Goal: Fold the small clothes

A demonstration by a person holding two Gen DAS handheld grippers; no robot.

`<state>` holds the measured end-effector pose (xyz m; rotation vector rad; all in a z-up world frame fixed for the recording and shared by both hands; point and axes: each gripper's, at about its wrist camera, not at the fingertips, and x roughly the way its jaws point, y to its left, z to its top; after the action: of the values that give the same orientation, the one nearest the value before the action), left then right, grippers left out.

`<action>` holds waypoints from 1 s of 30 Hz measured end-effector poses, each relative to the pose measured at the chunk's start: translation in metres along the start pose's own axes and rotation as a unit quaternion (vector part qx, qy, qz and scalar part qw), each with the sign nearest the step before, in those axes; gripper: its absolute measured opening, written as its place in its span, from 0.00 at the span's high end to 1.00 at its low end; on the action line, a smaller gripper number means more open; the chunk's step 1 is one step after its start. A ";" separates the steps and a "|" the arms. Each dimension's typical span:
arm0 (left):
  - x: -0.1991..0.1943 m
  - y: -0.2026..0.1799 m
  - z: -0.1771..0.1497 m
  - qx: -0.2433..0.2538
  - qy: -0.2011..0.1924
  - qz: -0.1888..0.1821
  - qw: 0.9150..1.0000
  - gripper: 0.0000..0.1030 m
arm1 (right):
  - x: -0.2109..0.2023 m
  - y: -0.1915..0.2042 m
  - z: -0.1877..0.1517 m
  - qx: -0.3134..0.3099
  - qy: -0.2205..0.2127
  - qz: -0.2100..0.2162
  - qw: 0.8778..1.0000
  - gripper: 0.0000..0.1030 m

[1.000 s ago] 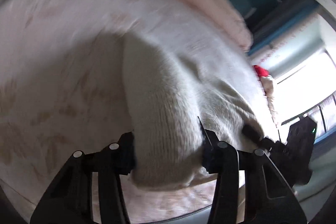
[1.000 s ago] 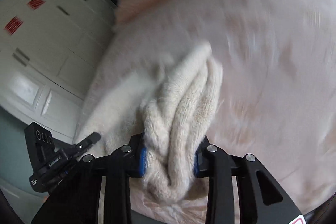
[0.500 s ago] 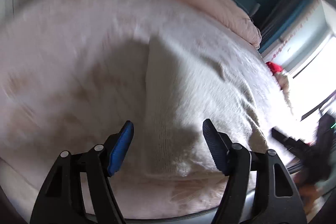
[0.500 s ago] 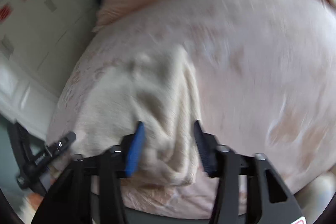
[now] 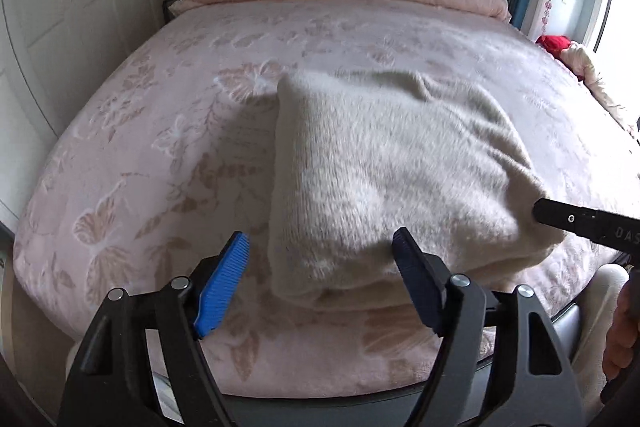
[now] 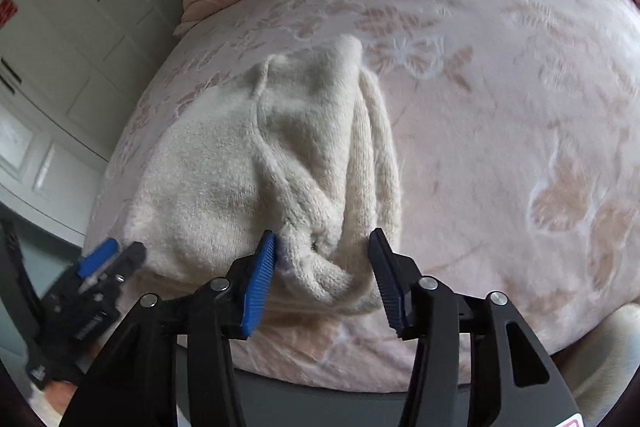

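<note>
Both grippers — left [image 5: 320, 267], right [image 6: 322, 267] — just opened, releasing folded sweater [image 5: 392, 171].

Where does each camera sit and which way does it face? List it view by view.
Left wrist: behind the open left gripper, facing down the bed at the folded cream sweater; a hand shows at right.
Right wrist: behind the right gripper, jaws just opened around the sweater's bunched corner.
Shared: sweater, bed, and each other's gripper.
</note>
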<state>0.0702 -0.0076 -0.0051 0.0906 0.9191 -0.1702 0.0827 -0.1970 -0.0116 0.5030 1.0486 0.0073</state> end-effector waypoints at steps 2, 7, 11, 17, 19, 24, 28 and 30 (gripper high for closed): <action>0.004 -0.002 -0.002 -0.003 0.010 0.002 1.000 0.30 | 0.008 0.002 0.003 -0.011 0.013 0.003 1.000 0.85; 0.012 0.000 -0.009 -0.004 0.029 0.010 1.000 0.29 | -0.040 0.018 0.017 -0.052 -0.063 -0.007 0.997 0.91; 0.023 -0.004 -0.015 -0.001 0.041 0.014 0.999 0.28 | 0.024 -0.011 0.001 -0.058 0.029 -0.056 0.996 0.90; 0.000 -0.005 -0.012 0.001 0.024 0.008 1.000 0.30 | -0.011 -0.006 0.011 -0.024 -0.003 -0.026 0.999 0.87; -0.027 -0.002 -0.001 -0.006 -0.002 -0.011 1.000 0.30 | -0.031 0.007 0.018 -0.032 -0.021 -0.025 0.999 0.85; -0.041 0.003 0.032 -0.038 -0.032 -0.038 0.998 0.26 | -0.035 0.038 0.031 -0.057 -0.031 0.006 0.998 0.87; 0.033 0.000 0.027 -0.013 0.044 0.007 0.999 0.29 | 0.045 0.024 0.021 -0.072 0.052 -0.059 0.994 0.99; 0.048 0.005 0.018 -0.036 0.051 -0.012 0.998 0.26 | 0.050 0.017 0.019 -0.064 0.034 -0.046 0.996 1.00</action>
<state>0.1139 -0.0102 -0.0319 0.0218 1.0278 -0.1553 0.1274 -0.1771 -0.0385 0.3399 1.1292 0.0103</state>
